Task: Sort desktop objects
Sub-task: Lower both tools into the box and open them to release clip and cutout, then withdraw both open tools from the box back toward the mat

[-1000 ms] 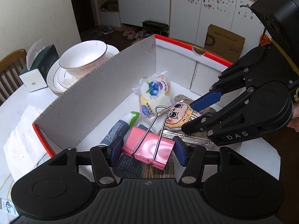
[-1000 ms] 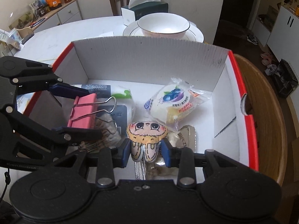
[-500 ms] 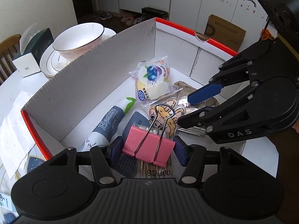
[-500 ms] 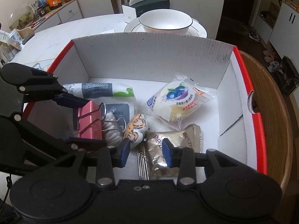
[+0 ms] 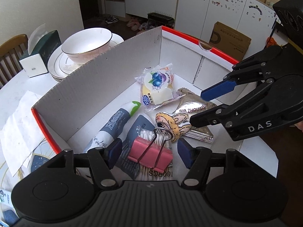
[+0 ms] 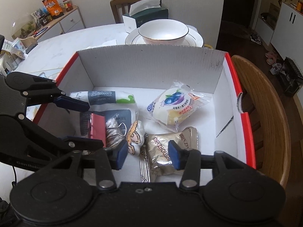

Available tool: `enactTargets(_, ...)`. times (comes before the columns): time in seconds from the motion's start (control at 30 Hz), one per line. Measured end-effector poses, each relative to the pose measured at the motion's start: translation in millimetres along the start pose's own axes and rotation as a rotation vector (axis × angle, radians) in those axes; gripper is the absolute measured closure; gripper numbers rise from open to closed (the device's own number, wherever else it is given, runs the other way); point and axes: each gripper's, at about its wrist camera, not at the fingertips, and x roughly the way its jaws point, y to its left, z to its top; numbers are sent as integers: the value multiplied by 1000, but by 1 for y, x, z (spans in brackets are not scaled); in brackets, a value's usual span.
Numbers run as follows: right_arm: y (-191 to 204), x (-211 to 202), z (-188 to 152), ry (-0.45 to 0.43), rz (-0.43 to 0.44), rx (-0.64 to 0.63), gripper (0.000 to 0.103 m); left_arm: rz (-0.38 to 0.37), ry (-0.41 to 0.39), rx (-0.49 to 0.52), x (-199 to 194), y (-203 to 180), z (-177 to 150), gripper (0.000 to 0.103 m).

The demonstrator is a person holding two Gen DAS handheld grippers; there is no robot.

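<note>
Both held items are dropping free since a second ago: we are opening the left gripper [image 5: 148,151] off the pink binder clip [image 5: 150,154], now lying on the cotton swab pack [image 5: 161,172] in the box [image 5: 106,87], and opening the right gripper [image 6: 146,152] off the cartoon plush [image 6: 135,137]. Nothing is clamped. Clip is sitting between our left fingers, long axis crosswise, wire handles pointing away toward the plush.

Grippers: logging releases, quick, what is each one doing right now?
Left gripper: opening, pink binder clip between its jaws, not gripped.
Right gripper: opening, holding nothing; cartoon bunny charm lies free.
</note>
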Motion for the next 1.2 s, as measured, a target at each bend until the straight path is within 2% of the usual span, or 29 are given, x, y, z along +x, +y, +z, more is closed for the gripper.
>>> enactTargets(0.07, 1, -6, -2, -19, -1, -1, 36, 2, -9, -5, -4, 0, -2, 34)
enactTargets(0.43, 8, -25, -2, -79, 18, 13, 31, 4, -72, -41, -31, 2, -7, 33)
enactTargets(0.5, 11, -28, -3, -90, 20, 17, 24, -1, -87, -49, -36, 3, -8, 33)
enactTargets(0.6, 15, -35, -4, -112, 22, 29, 19, -7, -105, -51, -45, 5, -10, 33)
enactTargets(0.73, 22, -43, -7, -138, 19, 49, 18, -14, -127, -45, -55, 7, -15, 33)
enactTargets(0.87, 33, -51, -11, -156, 11, 73, 15, -15, -146, -48, -66, 13, -23, 22)
enactTargets(1.1, 62, -63, -18, -188, -12, 107, 8, -11, -176, -47, -85, 28, -41, 13)
enactTargets(1.2, 76, -67, -21, -198, -16, 125, 7, -15, -194, -50, -96, 36, -50, 1)
